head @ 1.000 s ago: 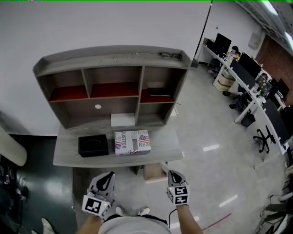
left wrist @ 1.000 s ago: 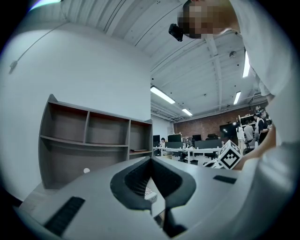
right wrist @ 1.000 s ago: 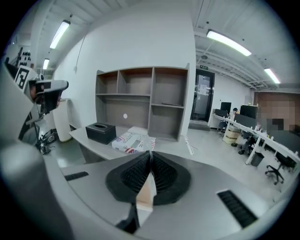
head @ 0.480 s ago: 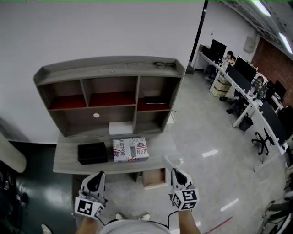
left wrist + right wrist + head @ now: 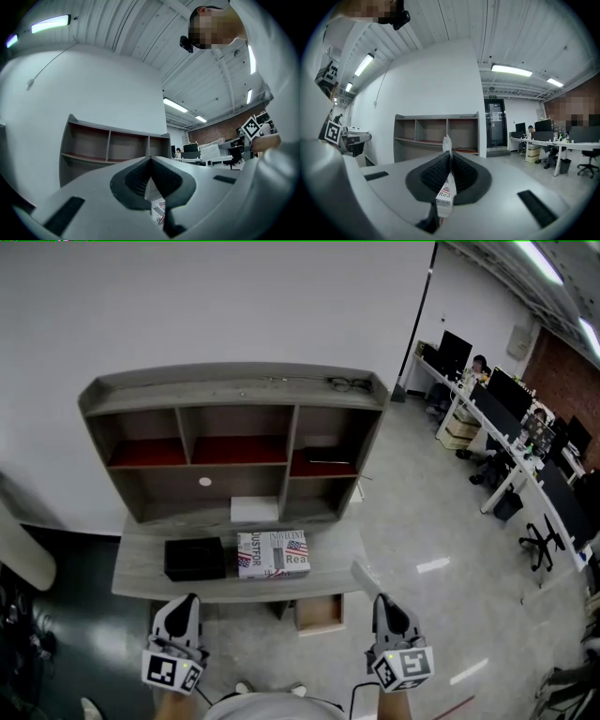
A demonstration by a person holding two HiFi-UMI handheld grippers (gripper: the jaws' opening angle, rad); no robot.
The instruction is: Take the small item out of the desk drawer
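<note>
A grey desk with a shelf unit stands against the white wall. Below its right half a tan drawer is pulled out. My right gripper hangs in front of the desk's right end, to the right of the drawer. It is shut on a small thin white item that sticks out past the tips. In the right gripper view the item's tip rises above the shut right gripper. My left gripper is held before the desk's left part, shut and empty, as the left gripper view shows.
On the desk lie a newspaper-print box, a black box and a white block. Glasses rest on top of the shelf unit. Office desks with monitors and chairs line the right side beyond bare glossy floor.
Both grippers have drawn back from the desk toward my body and spread wider apart. The white item stays in the right gripper.
</note>
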